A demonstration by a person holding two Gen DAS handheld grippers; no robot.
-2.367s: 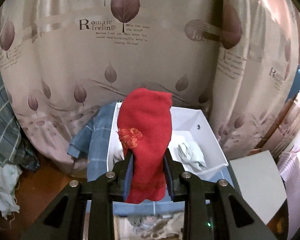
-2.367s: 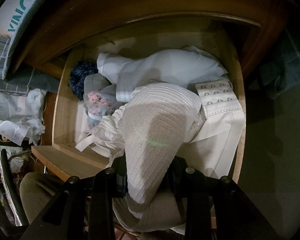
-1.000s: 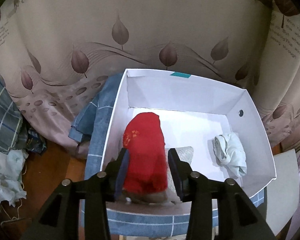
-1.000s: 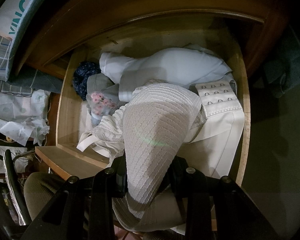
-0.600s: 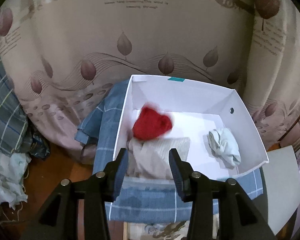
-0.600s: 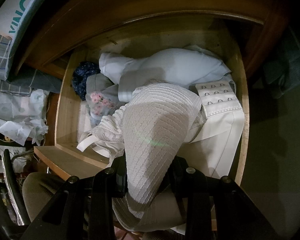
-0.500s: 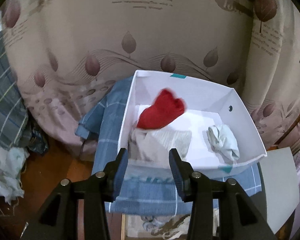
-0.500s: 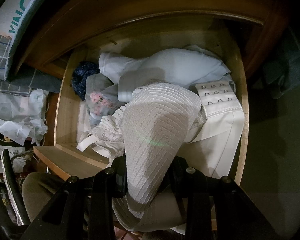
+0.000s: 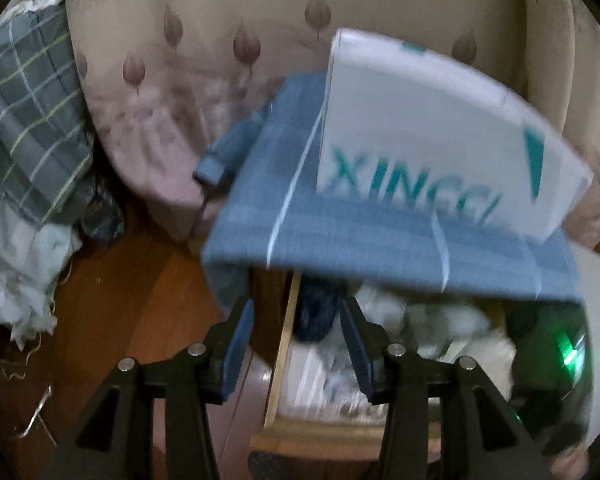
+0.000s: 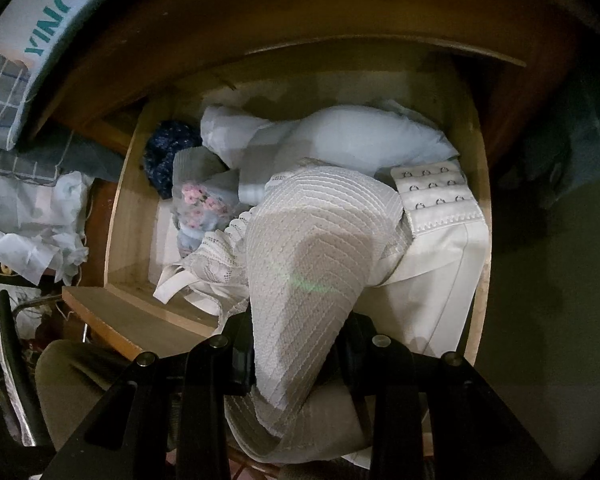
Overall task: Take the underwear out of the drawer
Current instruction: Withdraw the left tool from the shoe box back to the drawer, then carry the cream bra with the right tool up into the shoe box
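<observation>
My left gripper [image 9: 297, 320] is open and empty, low over the left edge of the open wooden drawer [image 9: 279, 344], where a dark blue garment [image 9: 315, 312] and pale clothes lie. Above it stands the white box [image 9: 428, 136] with teal letters on a blue checked cloth [image 9: 340, 232]; its inside is hidden. My right gripper [image 10: 298, 344] is shut on a ribbed white underwear piece [image 10: 312, 248] above the drawer [image 10: 128, 216], which holds a pale blue garment [image 10: 356, 140], a floral piece [image 10: 200, 200], a navy piece [image 10: 164, 148] and a white hook-band garment [image 10: 436, 200].
A leaf-print curtain [image 9: 220, 60] hangs behind the box. Grey checked fabric [image 9: 24, 120] and white crumpled cloth [image 9: 16, 272] lie at the left on the wood floor [image 9: 132, 300]. The box side [image 10: 40, 20] shows in the right wrist view.
My left gripper let the red garment go into the white box, then swung down to the drawer. My right gripper has stayed still, shut on the white piece.
</observation>
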